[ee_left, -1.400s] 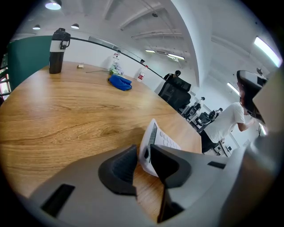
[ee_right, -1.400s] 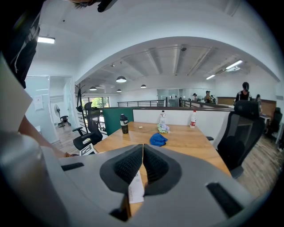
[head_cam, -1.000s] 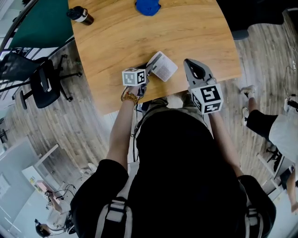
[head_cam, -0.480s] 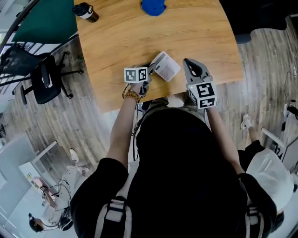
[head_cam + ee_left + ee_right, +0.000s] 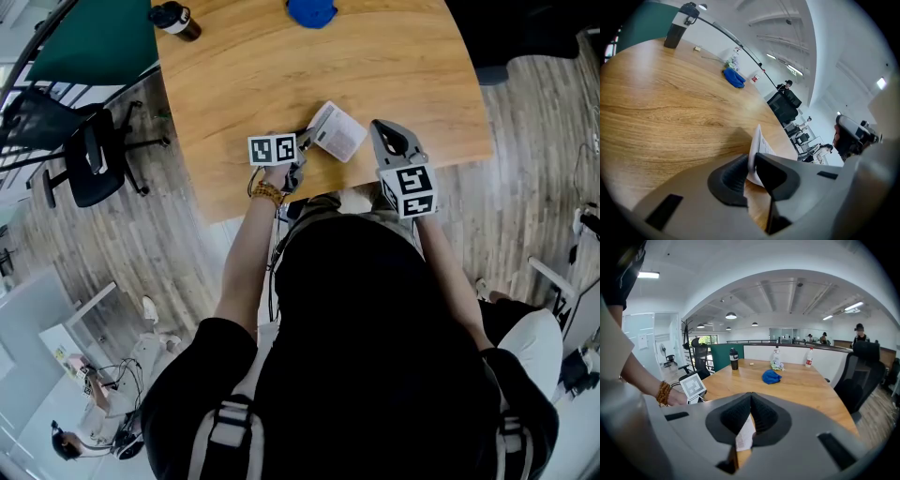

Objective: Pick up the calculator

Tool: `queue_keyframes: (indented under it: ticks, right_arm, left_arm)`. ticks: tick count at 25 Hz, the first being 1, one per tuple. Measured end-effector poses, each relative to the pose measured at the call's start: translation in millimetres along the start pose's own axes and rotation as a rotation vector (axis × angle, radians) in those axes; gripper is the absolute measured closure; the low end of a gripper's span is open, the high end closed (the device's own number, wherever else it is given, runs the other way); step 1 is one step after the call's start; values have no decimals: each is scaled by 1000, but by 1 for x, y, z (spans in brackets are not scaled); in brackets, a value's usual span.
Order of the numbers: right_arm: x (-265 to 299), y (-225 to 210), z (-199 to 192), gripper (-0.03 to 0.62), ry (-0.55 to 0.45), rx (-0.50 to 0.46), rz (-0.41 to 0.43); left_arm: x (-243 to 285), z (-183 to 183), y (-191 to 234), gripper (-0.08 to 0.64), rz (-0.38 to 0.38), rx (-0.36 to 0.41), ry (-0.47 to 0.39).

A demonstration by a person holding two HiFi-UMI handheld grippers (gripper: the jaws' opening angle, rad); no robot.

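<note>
The calculator (image 5: 336,131) is a thin white slab with grey print, raised at a tilt over the near part of the wooden table (image 5: 375,66). My left gripper (image 5: 302,148) is shut on its left edge. In the left gripper view the slab (image 5: 759,143) stands edge-on between the two pads, with the gripper (image 5: 752,164) clamped on it. My right gripper (image 5: 377,127) sits just right of the calculator with its jaws shut. In the right gripper view its tips (image 5: 751,397) meet, and the white slab (image 5: 745,433) shows below them through the gap.
A blue cloth (image 5: 311,11) lies at the table's far edge and a dark bottle (image 5: 176,19) stands at the far left corner. A black office chair (image 5: 89,159) stands left of the table. The table's front edge runs just under both grippers.
My right gripper has sunk a little towards the table. My left gripper has rolled slightly in place with the calculator still in it.
</note>
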State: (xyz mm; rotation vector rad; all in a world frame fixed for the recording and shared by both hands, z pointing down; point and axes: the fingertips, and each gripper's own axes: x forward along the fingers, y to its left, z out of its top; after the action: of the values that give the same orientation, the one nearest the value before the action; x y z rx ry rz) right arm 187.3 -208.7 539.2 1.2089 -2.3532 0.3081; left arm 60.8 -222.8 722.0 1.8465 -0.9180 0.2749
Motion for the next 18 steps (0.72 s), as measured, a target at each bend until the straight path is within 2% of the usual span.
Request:
queue_keyframes:
  ticks: [18]
  right_arm:
    - [-1,1,-3,586,4,14,-16]
  left_arm:
    - [-6,-2,-9,500,-53,-78,-4]
